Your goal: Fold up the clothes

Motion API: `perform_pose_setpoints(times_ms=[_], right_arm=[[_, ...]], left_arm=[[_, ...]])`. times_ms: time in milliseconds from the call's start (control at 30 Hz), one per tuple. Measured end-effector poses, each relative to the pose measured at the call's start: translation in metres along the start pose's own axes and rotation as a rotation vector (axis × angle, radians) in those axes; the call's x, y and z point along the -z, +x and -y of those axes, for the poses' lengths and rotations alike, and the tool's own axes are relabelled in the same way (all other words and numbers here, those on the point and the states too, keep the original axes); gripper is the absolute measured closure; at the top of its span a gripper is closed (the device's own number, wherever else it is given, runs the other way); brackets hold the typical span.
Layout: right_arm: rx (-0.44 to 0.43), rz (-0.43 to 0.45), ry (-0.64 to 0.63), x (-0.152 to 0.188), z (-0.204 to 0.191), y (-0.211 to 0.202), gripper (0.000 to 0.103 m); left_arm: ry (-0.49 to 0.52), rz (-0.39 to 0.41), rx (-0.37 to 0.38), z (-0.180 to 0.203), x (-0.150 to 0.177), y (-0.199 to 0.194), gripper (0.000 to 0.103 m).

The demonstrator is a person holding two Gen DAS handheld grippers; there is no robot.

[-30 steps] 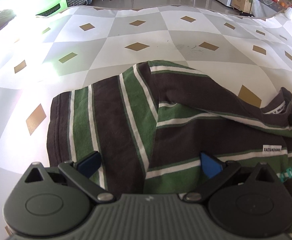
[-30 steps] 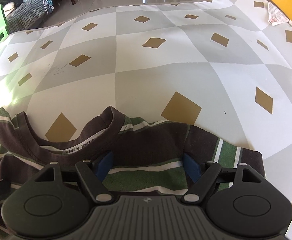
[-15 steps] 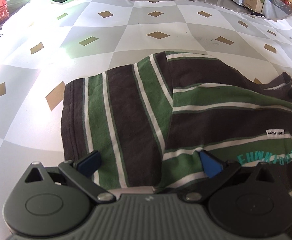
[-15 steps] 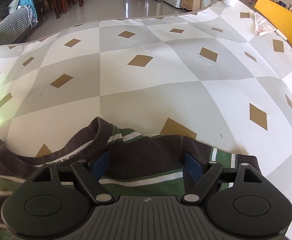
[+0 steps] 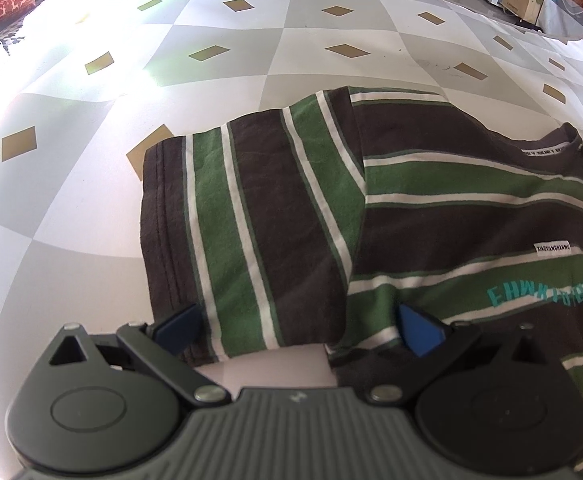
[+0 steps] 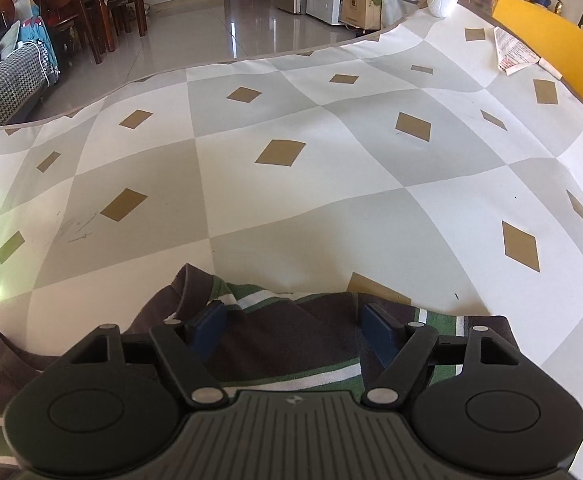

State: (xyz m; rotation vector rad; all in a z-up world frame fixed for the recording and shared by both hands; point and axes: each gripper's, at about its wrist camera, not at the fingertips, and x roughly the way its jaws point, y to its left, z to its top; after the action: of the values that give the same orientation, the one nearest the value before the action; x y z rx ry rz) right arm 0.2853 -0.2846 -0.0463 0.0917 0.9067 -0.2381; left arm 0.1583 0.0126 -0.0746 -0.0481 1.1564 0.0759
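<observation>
Your left gripper (image 5: 297, 326) stands wide open over the sleeve of the striped T-shirt (image 5: 431, 216), pads pressing on nothing. Your right gripper (image 6: 291, 326) is also released above the shoulder cloth by the collar (image 6: 183, 284); its jaws have just been closing a little, with fabric between them but not pinched. The shirt lies front up on the checked tabletop (image 6: 311, 184), sleeve spread to the left. Farther off, a folded paper (image 6: 513, 52) rests near the tabletop's far edge.
</observation>
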Motion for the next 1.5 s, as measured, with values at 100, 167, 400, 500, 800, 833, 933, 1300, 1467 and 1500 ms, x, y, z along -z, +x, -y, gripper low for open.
perform_pose_setpoints(times_ms=[100,167,400,500,800,833,933,1300,1467,1500], right_arm=[[-0.045,0.028,-0.053,-0.001,-0.015,-0.013,0.03],[-0.097,0.022,-0.075,0.0,-0.025,-0.018,0.03],[-0.295,-0.019,-0.161,0.015,-0.065,-0.025,0.03],[-0.332,-0.024,-0.217,0.025,-0.083,-0.026,0.03],[-0.315,-0.032,-0.316,0.048,-0.112,-0.012,0.029],[-0.302,-0.02,-0.335,0.051,-0.115,-0.011,0.029],[-0.239,0.022,-0.397,0.058,-0.127,-0.01,0.029],[-0.146,0.063,-0.25,0.047,-0.13,0.001,0.024],[-0.139,0.055,-0.228,0.045,-0.132,0.002,0.022],[-0.145,0.047,-0.229,0.044,-0.132,0.001,0.022]], left_arm=[[0.03,0.019,-0.025,0.007,-0.006,-0.001,0.0],[0.054,0.044,-0.042,0.012,-0.01,-0.003,0.0],[0.02,0.047,-0.041,0.017,-0.02,0.002,0.0],[0.012,0.047,-0.053,0.017,-0.022,0.006,0.0],[-0.032,0.032,-0.039,0.008,-0.024,0.013,0.0],[-0.039,0.029,-0.034,0.007,-0.023,0.013,0.0],[-0.066,0.022,-0.025,0.003,-0.023,0.014,0.0],[-0.088,0.012,-0.035,-0.011,-0.014,0.011,0.0],[-0.105,0.004,-0.045,-0.014,-0.014,0.011,0.0],[-0.109,0.001,-0.047,-0.014,-0.014,0.011,0.0]])
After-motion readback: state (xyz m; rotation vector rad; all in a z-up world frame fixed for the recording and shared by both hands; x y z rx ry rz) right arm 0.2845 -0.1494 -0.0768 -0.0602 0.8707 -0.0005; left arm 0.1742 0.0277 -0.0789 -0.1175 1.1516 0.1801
